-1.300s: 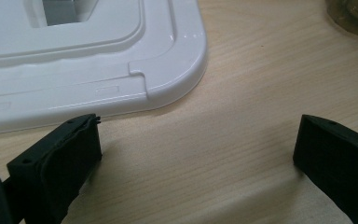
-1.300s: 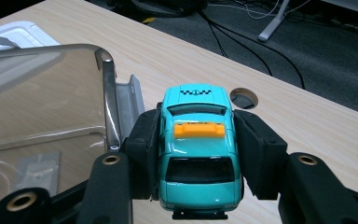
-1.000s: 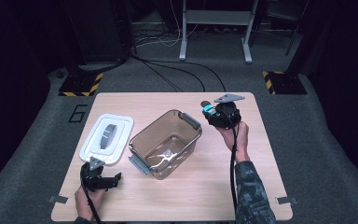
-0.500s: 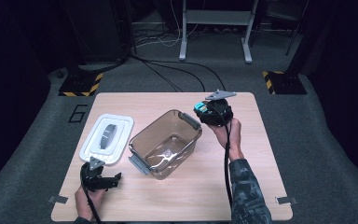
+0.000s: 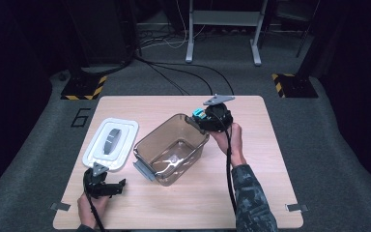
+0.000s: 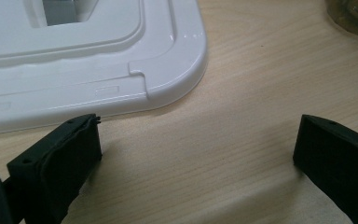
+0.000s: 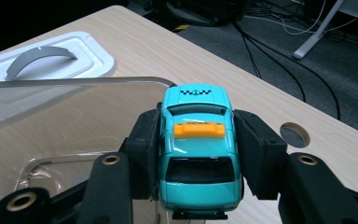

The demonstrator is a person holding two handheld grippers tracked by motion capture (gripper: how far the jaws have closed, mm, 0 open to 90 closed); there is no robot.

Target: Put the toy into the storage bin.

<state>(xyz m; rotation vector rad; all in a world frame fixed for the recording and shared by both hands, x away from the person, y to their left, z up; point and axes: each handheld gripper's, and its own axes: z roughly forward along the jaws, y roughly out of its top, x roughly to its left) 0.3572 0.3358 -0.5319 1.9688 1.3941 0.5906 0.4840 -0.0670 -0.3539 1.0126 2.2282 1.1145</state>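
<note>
Right tongs point(image 7: 196, 154) clenched on teal toy taxi point(image 7: 198, 140), held at clear tub point(image 5: 171, 147) rim. Left tongs point(image 6: 196, 154) released, beside white lid point(image 6: 88, 56). Risk judged: taxi dropped outside tub if let go early.

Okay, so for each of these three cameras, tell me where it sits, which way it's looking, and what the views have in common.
High view: fixed above the person's side, looking forward and down on the table; both hands and forearms enter from the bottom.
Left gripper view: rides the left claw, low over the wood, facing the white lid; jaws apart.
Right gripper view: rides the right claw, looking over the clear container; jaws clamp a teal toy taxi.
Shared: all three show the lid; the high and right gripper views show the container and taxi.
</note>
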